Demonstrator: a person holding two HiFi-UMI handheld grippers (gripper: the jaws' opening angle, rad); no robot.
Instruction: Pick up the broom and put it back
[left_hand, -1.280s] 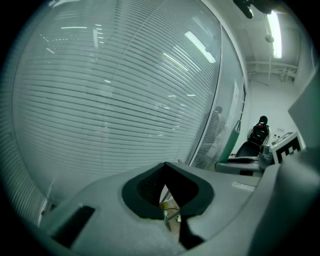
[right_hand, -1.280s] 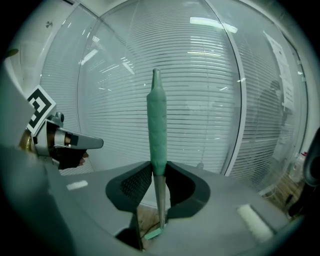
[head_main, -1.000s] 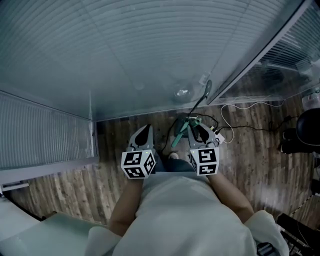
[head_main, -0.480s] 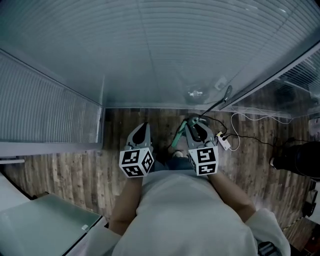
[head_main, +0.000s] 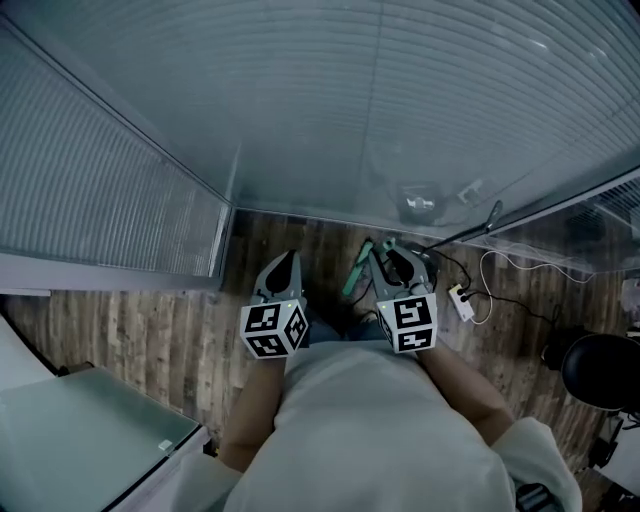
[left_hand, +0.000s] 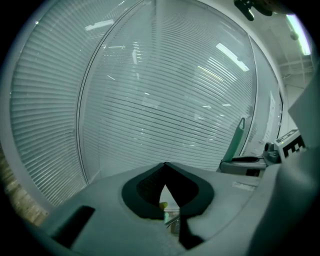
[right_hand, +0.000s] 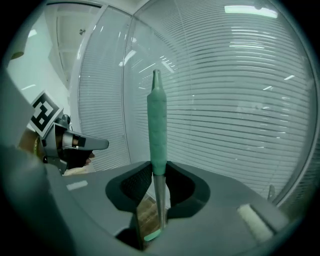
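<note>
The broom's green handle (right_hand: 157, 125) stands upright between the jaws of my right gripper (right_hand: 159, 169), with its metal shaft (right_hand: 159, 202) running down below them. The right gripper is shut on the handle. In the head view the right gripper (head_main: 390, 262) points at the foot of the glass wall, with the green broom handle (head_main: 355, 271) just left of it. My left gripper (head_main: 281, 272) hangs beside it, apart from the broom; its jaws (left_hand: 165, 165) meet at the tips with nothing between them. The left gripper view shows the broom handle (left_hand: 234, 144) at the right.
A glass wall with blinds (head_main: 400, 110) fills the view ahead, meeting a second one at a corner (head_main: 228, 215). On the wooden floor (head_main: 150, 330) lie a white power strip (head_main: 461, 300) and cables. A black chair (head_main: 600, 370) is at right, a pale table (head_main: 90, 430) at lower left.
The wall corner, power strip and cables have slid rightward in the head view as the person moved. Both grippers kept their spacing, and the broom stayed in the right one.
</note>
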